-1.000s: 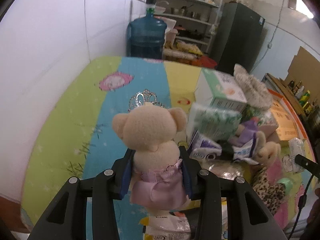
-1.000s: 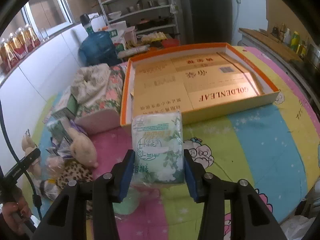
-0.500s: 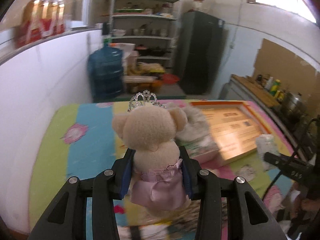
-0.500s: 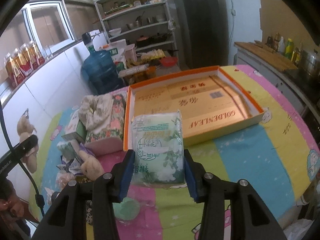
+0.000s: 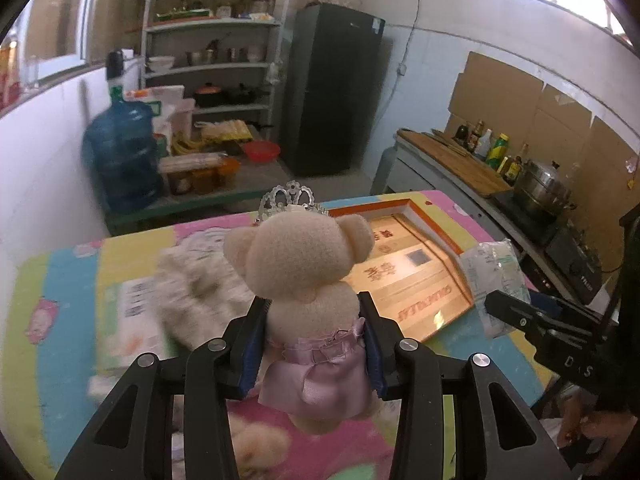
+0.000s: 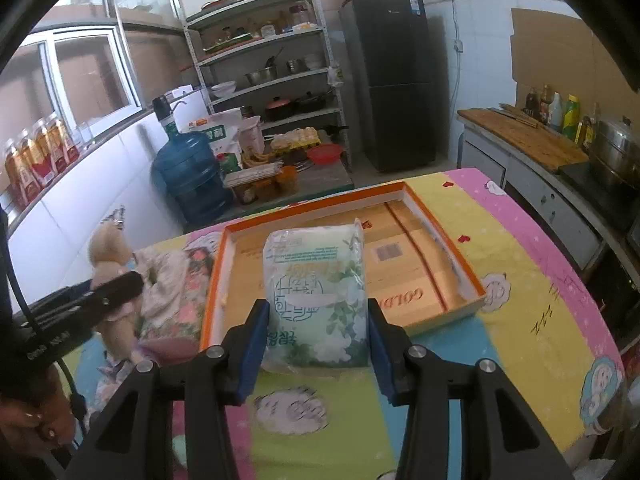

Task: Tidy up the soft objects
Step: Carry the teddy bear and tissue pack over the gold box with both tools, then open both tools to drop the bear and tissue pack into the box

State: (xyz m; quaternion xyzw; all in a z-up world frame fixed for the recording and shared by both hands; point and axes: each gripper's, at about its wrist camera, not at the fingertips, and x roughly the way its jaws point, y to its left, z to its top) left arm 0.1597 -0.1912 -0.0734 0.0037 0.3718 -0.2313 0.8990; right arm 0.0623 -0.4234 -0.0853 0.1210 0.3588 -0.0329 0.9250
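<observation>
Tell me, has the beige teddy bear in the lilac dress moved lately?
Yes. The teddy bear, gripped by the left tool, swung rightward toward the orange-rimmed cardboard tray.

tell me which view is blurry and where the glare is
Left wrist view: motion blur smears the water jug and the cloth pile, while the teddy bear stays sharp; window glare at top right. Right wrist view: sharp overall, tissue pack crisp; fisheye bends the edges.

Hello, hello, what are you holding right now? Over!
Left hand-held gripper shut on teddy bear. Right hand-held gripper shut on tissue pack. Orange tray ahead, nothing lying in it.
</observation>
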